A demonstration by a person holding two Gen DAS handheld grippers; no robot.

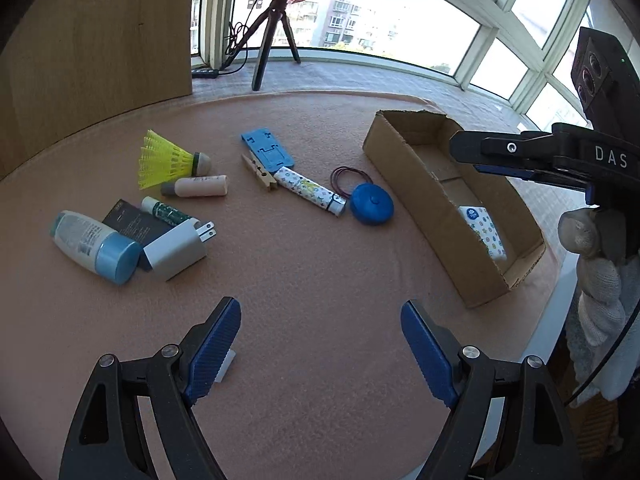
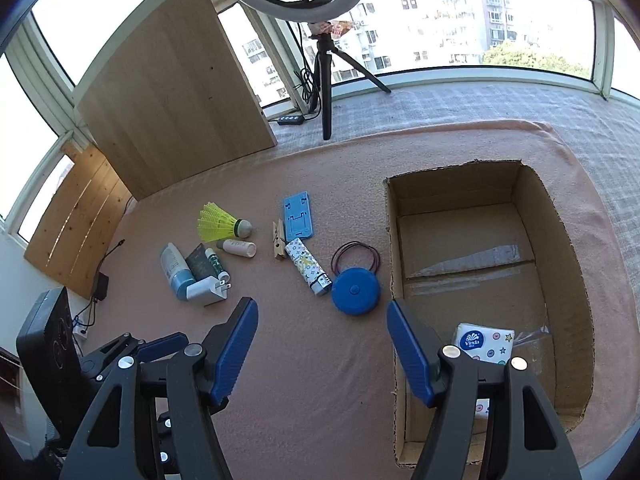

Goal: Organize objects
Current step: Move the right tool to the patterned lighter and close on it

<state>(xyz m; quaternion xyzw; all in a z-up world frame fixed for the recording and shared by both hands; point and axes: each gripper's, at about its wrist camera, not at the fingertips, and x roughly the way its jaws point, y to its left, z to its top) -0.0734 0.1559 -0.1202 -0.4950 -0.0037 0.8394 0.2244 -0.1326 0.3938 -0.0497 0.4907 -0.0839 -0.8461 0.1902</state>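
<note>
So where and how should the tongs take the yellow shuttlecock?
By the rounded cork head of the yellow shuttlecock, coming from above with the pads across it. It lies on its side; the flared skirt is flimsy, and the pink tube sits close beside the head, so stay narrow.

Pink blanket-covered table (image 2: 280, 360): cardboard box (image 2: 568, 280) by the right edge, blue round case (image 2: 356, 292) just beside it, and a shuttlecock (image 2: 220, 224), bottles, charger (image 2: 208, 290), clothespin (image 2: 279, 246) toward the left.
</note>
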